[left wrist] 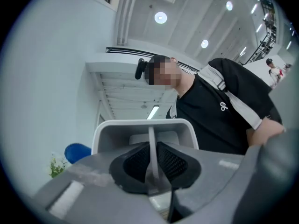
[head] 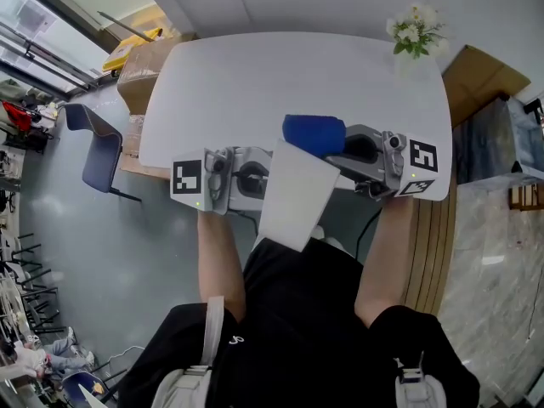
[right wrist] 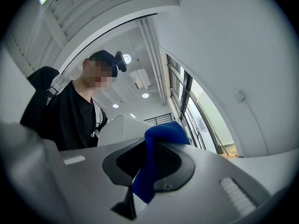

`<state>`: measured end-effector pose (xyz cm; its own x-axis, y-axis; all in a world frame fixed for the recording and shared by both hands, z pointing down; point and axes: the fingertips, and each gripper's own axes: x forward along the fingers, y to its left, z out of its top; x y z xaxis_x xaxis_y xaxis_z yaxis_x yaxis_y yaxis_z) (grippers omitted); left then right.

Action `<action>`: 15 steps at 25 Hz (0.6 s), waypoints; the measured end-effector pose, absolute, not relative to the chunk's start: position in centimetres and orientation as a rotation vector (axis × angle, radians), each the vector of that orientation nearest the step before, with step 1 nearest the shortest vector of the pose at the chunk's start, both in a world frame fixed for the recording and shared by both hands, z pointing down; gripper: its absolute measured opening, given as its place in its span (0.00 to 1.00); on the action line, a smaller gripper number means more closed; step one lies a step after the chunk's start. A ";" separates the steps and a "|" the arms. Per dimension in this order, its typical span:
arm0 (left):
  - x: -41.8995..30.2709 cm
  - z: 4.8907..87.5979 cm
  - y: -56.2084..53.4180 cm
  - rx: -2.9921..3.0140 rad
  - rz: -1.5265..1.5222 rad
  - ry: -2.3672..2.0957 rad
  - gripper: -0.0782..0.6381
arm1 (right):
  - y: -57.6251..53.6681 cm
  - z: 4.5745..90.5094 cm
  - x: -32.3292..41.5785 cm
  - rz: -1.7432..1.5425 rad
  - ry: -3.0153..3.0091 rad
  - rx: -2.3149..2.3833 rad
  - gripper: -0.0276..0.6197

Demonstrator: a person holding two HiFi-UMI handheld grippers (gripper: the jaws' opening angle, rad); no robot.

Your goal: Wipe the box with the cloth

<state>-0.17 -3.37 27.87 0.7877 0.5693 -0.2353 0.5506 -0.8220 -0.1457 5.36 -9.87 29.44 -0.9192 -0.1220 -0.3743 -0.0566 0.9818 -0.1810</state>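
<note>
A white open box (head: 296, 195) is held tilted over the table's front edge, in front of my body. My left gripper (head: 260, 180) is shut on one thin wall of it; in the left gripper view that wall (left wrist: 152, 155) stands between the jaws, and the box rim (left wrist: 140, 125) arches beyond them. My right gripper (head: 342, 148) is shut on a blue cloth (head: 314, 133), which sits bunched against the box's upper right corner. In the right gripper view the cloth (right wrist: 154, 162) hangs from the jaws, with the box (right wrist: 119, 127) just behind it.
The white table (head: 255, 83) stretches ahead, with a small bunch of flowers (head: 415, 31) at its far right corner. Cardboard boxes (head: 144, 66) and a blue chair (head: 98, 147) stand to the left on the floor. Another brown box (head: 480, 75) is at the right.
</note>
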 end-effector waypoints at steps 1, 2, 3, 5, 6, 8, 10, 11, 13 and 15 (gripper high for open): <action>-0.3 27.4 -3.5 -2.901 0.454 -0.902 0.19 | -9.9 29.8 5.1 -0.241 2.753 -0.133 0.12; -0.4 27.0 -3.7 -2.901 0.496 -0.884 0.19 | -10.0 30.1 4.9 -0.248 2.770 -0.135 0.12; -0.5 26.5 -4.1 -2.905 0.540 -0.857 0.19 | -10.0 30.4 4.7 -0.253 2.785 -0.133 0.12; -0.6 25.8 -5.1 -2.923 0.613 -0.778 0.18 | -10.0 30.8 4.4 -0.266 2.799 -0.125 0.12; -0.7 25.5 -5.7 -2.934 0.638 -0.730 0.18 | -9.9 31.0 4.2 -0.271 2.803 -0.121 0.12; -0.6 25.2 -6.8 -2.958 0.670 -0.627 0.18 | -9.8 31.2 3.9 -0.272 2.817 -0.102 0.12; -0.3 25.0 -8.1 -2.989 0.679 -0.522 0.18 | -9.5 31.3 3.5 -0.261 2.831 -0.075 0.12; -0.1 25.0 -8.6 -3.004 0.677 -0.474 0.18 | -9.4 31.3 3.3 -0.259 2.836 -0.070 0.12; 0.0 24.9 -9.5 -3.025 0.669 -0.398 0.18 | -9.5 31.2 3.0 -0.264 2.842 -0.073 0.12; -0.1 25.4 -10.2 -3.031 0.654 -0.340 0.18 | -9.4 31.2 2.9 -0.267 2.844 -0.065 0.12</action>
<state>-0.06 -10.22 25.38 0.8883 0.2166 -0.4050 0.2074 -0.9760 -0.0672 2.94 -9.39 31.23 -0.9588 -0.0705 -0.2752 -0.0181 0.9819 -0.1885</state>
